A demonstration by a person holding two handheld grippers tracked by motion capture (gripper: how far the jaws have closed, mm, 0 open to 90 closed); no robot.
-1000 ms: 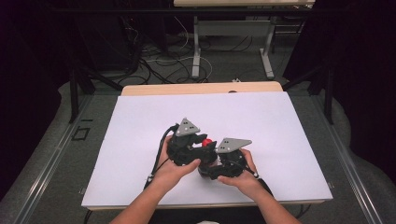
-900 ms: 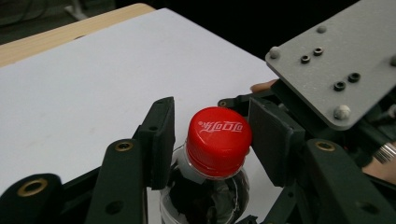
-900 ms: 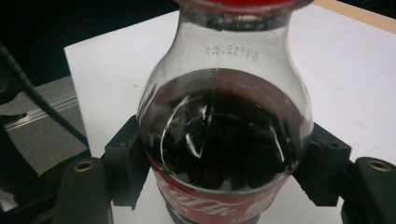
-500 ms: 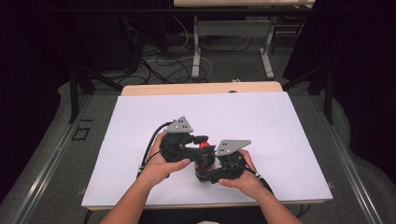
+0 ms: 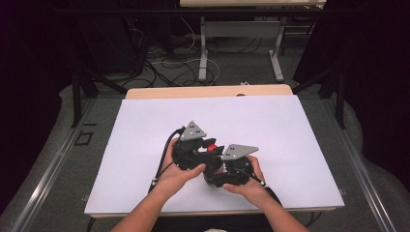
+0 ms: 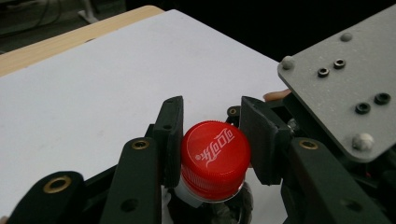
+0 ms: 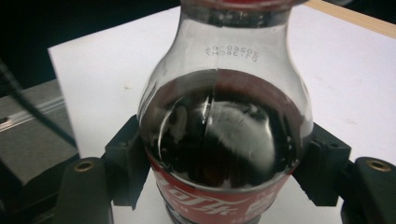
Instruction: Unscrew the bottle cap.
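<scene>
While your right gripper (image 7: 219,186) clamps the upright bottle (image 7: 224,126) near the table's (image 5: 290,125) front edge, your left gripper (image 6: 212,140) reaches in from its left, jaws pinched on the red cap (image 6: 215,156) directly above

I am observing the bottle (image 7: 224,140) standing on the table (image 5: 290,125), near its front edge, between both grippers: left gripper (image 6: 215,140) at its cap (image 6: 215,156), right gripper (image 7: 224,182) lower, around its body.
</scene>
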